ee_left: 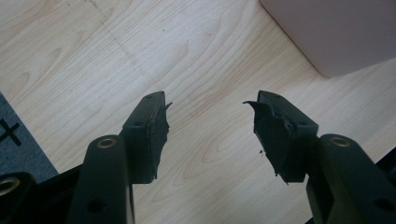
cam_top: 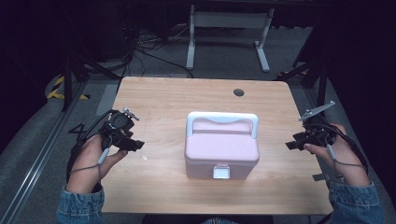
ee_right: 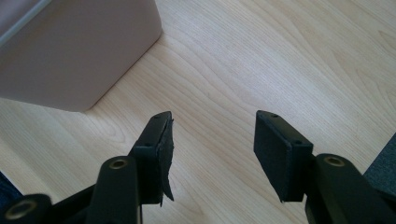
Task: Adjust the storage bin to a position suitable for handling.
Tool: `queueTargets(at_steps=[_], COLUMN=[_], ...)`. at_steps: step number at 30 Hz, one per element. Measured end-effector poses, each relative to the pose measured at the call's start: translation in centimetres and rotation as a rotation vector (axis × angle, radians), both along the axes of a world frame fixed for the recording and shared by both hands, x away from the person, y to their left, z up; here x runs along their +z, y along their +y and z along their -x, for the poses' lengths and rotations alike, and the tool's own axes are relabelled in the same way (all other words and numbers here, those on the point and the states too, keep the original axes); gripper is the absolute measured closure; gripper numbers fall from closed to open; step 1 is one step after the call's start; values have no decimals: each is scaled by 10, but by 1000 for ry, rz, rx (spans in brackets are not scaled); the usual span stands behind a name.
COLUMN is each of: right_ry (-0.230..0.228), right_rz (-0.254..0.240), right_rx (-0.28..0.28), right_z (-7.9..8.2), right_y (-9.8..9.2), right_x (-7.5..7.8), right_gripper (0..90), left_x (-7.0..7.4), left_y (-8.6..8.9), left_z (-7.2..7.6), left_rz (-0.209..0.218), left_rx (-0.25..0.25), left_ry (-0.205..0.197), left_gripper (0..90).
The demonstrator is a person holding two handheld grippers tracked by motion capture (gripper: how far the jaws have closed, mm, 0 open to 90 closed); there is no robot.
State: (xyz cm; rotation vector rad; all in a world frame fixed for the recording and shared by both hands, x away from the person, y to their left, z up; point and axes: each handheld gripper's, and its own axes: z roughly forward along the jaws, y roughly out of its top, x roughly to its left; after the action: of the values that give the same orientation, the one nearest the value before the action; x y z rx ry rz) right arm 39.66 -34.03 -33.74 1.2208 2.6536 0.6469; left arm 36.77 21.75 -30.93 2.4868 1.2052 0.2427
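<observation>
A pink lidded box [cam_top: 221,149] with a white handle [cam_top: 222,120] and a white front latch [cam_top: 221,172] stands closed in the middle of the wooden table [cam_top: 159,102]. My left gripper [cam_top: 135,144] is held over the table to the box's left, jaws open and empty. A corner of the box [ee_left: 336,32] shows at upper right beyond the left gripper [ee_left: 209,105]. My right gripper [cam_top: 292,143] hovers to the box's right, also open with nothing between its jaws. The box's side [ee_right: 74,56] sits at upper left ahead of the right gripper [ee_right: 212,116].
A round cable hole [cam_top: 238,92] is in the table's far right part. Beyond the table stand a white desk frame [cam_top: 229,32] and cables on grey floor. Black stands flank both table sides. Bare wood surrounds the box.
</observation>
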Motion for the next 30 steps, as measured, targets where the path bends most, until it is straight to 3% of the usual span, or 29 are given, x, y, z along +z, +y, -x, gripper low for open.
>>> queueTargets(at_steps=[4,9,14,20,23,28,30], right_ry=[-1,8,11,24,25,23,25], right_rz=[1,3,9,18,17,15,19], right_rx=[1,-10,-17,-22,-35,-54,-54], right_z=[2,4,7,12,14,19,22], right_y=[-1,-5,-5,-8,-11,-17,-18], right_x=[0,-4,-4,-9,-9,-10,-11], right_gripper=[481,479,475,468,467,466,465], left_x=[7,17,23,32,32,29,27], left_y=[1,-8,-20,-39,-47,-69,-76], left_z=[1,-1,0,-3,-5,-11,-14], left_rz=[44,62,109,249,264,336,336], left_rx=[-2,-9,-78,-185,-209,-297,-320], left_ry=[-2,-66,-116,-128,-135,-119,-129], left_gripper=[510,464,443,456,454,451,440])
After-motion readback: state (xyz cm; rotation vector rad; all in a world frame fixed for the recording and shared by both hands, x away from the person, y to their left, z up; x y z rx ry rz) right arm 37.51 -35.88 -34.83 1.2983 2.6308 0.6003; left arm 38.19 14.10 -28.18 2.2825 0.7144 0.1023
